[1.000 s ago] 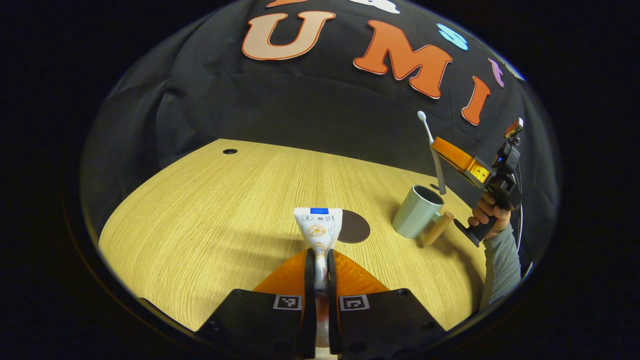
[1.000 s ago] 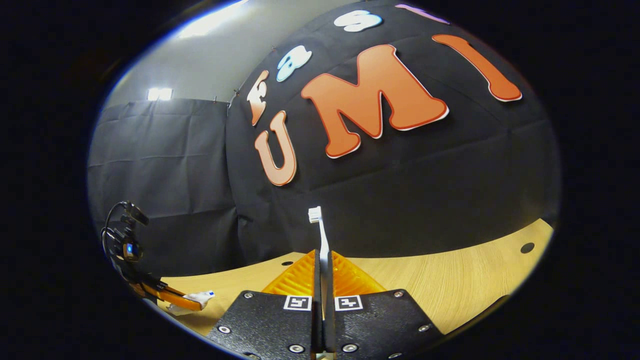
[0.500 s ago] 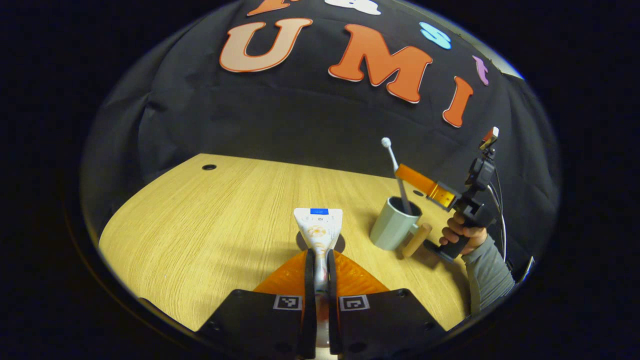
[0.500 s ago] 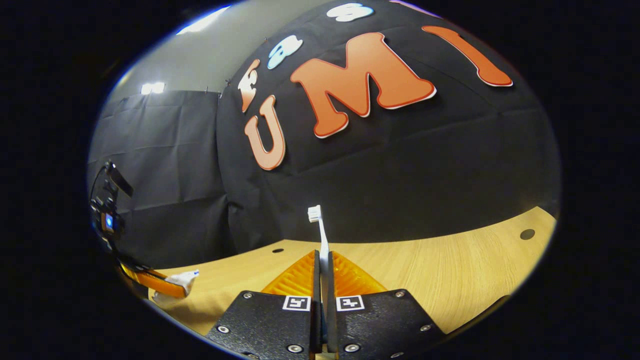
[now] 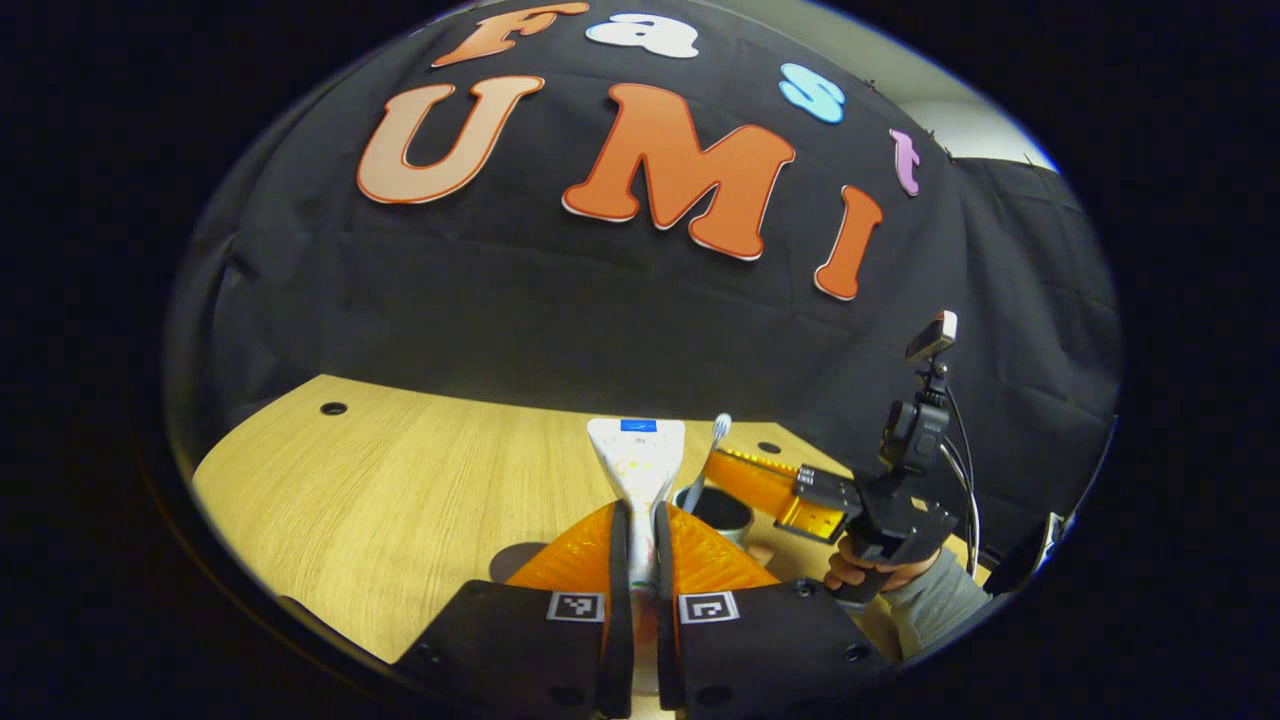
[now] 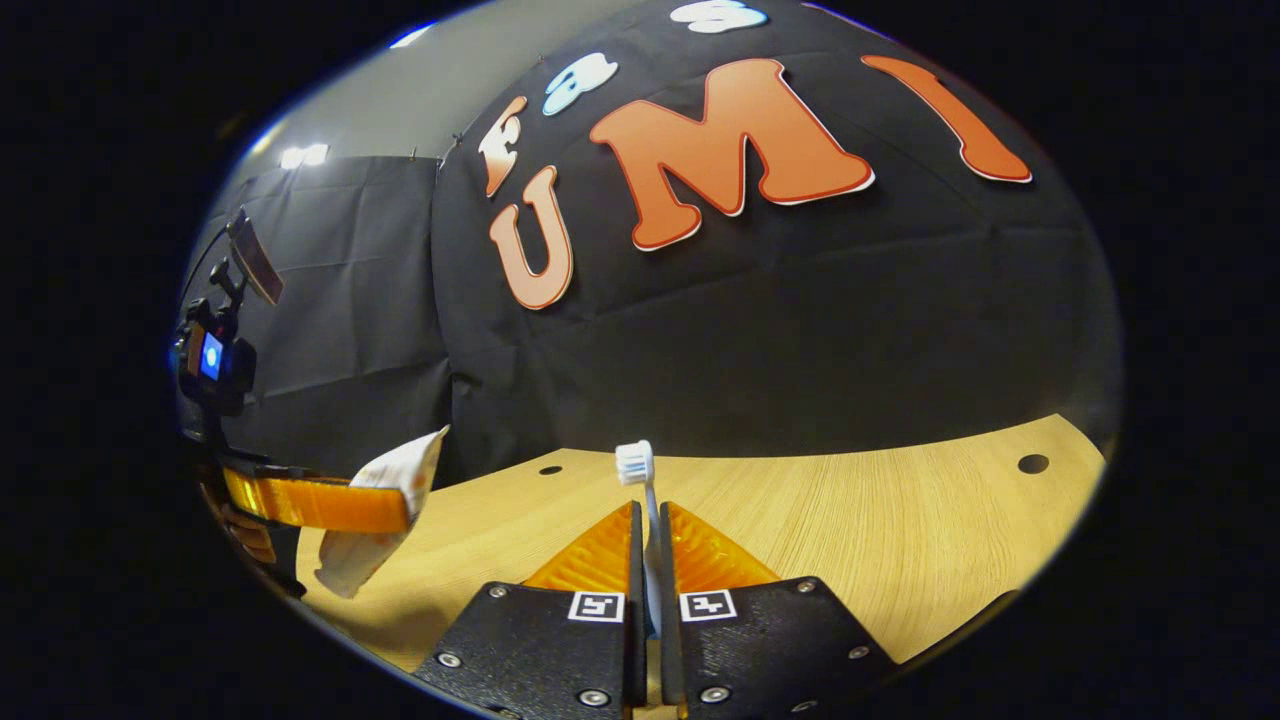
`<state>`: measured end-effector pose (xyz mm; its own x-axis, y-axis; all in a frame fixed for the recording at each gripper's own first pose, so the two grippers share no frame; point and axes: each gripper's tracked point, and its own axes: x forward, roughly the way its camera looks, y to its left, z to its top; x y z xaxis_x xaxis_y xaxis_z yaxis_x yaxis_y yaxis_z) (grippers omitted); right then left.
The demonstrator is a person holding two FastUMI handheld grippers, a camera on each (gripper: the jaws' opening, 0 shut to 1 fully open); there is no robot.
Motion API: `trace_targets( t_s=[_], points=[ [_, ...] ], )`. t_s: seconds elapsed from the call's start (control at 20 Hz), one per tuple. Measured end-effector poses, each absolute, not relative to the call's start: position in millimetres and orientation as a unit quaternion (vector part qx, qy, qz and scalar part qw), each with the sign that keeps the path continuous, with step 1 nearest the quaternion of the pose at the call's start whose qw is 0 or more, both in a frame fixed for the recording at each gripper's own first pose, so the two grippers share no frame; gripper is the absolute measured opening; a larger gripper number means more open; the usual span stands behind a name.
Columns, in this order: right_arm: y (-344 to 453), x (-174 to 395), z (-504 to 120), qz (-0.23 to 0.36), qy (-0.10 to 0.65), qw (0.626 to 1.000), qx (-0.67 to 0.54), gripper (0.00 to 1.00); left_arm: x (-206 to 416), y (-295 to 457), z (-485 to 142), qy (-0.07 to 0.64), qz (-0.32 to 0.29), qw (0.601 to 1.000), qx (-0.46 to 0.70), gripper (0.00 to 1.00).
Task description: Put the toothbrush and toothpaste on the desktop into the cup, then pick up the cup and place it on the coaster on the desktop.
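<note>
Toothbrush (image 6: pixel 640 490) sits pinched in the right gripper (image 6: pixel 648 560), low over the cup (image 5: pixel 722 508). Toothpaste (image 5: pixel 637 462) waits, squeezed by the left gripper (image 5: pixel 638 560). Nothing's dropped in yet.

In your left gripper view, your left hand-held gripper (image 5: pixel 640 520) covers the lower part of the toothpaste (image 5: pixel 638 462) and most of the cup (image 5: pixel 722 508), so only part of its dark rim shows. The toothbrush (image 5: pixel 712 452) vanishes behind the tube, perhaps into the cup; you cannot tell. In your right gripper view, the right hand-held gripper (image 6: pixel 650 535) hides the brush handle, and the surface (image 6: pixel 900 530) is cut off at the edge.
</note>
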<state>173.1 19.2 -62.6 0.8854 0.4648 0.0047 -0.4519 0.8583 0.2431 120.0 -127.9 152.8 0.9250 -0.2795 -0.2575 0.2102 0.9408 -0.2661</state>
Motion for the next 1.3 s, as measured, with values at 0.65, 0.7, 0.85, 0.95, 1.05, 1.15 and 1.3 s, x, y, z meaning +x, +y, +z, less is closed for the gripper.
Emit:
trace_targets(
  t_s=[0.65,0.7,0.85,0.95,1.05,1.15,1.3],
  points=[
    [-17.3,103.7,-52.0,0.209,0.019,0.975,0.069,0.31,260.9,-225.6,144.0,0.052,-0.184,0.969,-0.154,0.13],
    [-18.3,98.7,-51.3,0.208,0.016,0.976,0.065,0.34,270.2,-232.0,144.8,0.045,-0.189,0.968,-0.156,0.13],
    [-23.8,84.9,-50.4,0.202,0.008,0.978,0.056,0.44,283.9,-243.1,152.3,0.025,-0.202,0.966,-0.158,0.13],
    [-25.8,76.7,-49.3,0.202,0.005,0.978,0.053,0.52,286.8,-245.7,152.3,0.015,-0.205,0.965,-0.160,0.13],
    [-27.8,71.0,-52.8,0.199,0.005,0.979,0.049,0.58,294.2,-249.3,152.4,0.007,-0.209,0.964,-0.165,0.13],
    [-28.3,66.8,-57.1,0.196,0.009,0.980,0.043,0.65,299.1,-254.3,147.0,0.006,-0.213,0.963,-0.165,0.13],
    [-28.3,62.2,-66.2,0.193,0.017,0.980,0.035,0.72,307.0,-260.3,134.4,0.013,-0.217,0.962,-0.166,0.13]
  ],
)
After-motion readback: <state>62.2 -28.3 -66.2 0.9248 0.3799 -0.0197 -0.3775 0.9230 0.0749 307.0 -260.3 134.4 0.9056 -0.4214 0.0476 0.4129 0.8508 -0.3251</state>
